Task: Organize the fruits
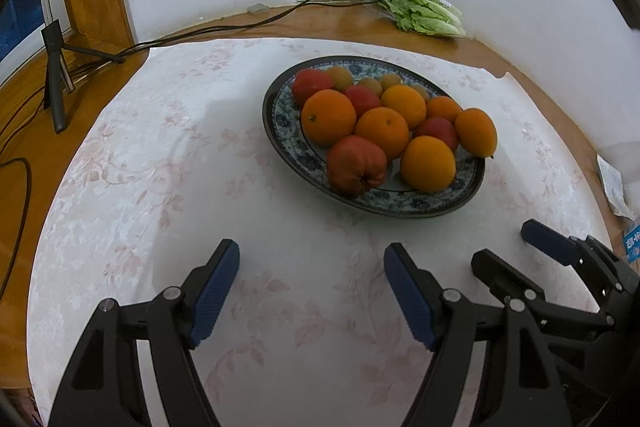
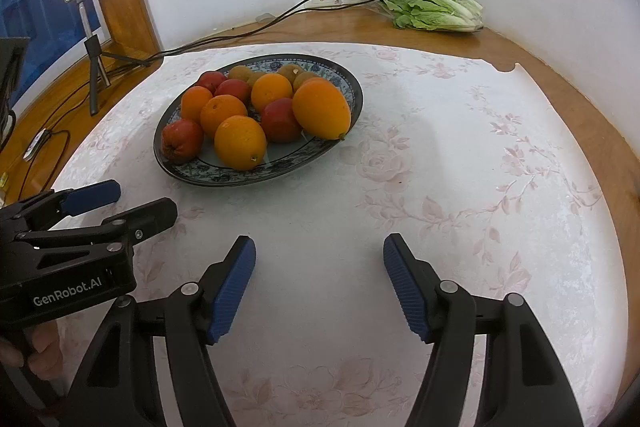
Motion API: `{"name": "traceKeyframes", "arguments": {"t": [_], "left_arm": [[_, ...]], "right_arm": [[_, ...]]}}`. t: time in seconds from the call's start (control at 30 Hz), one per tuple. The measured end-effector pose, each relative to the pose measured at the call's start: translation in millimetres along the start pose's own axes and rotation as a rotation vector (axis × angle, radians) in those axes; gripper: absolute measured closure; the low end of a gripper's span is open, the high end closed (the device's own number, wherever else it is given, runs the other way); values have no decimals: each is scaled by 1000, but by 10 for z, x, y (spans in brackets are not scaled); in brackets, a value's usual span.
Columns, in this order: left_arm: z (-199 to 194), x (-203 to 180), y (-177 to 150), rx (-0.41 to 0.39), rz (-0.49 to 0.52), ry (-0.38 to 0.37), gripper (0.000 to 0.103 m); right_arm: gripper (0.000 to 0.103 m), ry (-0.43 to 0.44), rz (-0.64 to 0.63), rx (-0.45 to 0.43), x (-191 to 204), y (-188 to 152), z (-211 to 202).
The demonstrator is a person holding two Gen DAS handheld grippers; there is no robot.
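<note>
Patterned plate (image 1: pixel 280 115) heaped with fruit (image 1: pixel 382 131)

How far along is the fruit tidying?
Looks finished or nearly so: the oranges, red fruits and small brownish ones all sit piled on the patterned plate. Nothing in hand: left gripper and right gripper are open and empty. No stray fruit visible.
</note>
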State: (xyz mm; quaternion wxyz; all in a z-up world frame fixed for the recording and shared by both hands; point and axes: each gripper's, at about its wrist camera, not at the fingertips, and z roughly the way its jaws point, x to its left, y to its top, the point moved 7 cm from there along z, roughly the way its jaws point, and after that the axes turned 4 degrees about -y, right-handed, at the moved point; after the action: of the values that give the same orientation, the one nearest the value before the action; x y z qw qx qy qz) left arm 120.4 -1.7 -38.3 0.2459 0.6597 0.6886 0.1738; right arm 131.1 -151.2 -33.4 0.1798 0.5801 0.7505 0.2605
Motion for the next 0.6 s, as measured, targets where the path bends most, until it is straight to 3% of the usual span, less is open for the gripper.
{"name": "traceKeyframes", "arguments": {"t": [0.6], "left_arm": [[-7,1,-13,-3,-2,-6,24]], "right_arm": [[35,-17,-15,1,11,-2,16]]}}
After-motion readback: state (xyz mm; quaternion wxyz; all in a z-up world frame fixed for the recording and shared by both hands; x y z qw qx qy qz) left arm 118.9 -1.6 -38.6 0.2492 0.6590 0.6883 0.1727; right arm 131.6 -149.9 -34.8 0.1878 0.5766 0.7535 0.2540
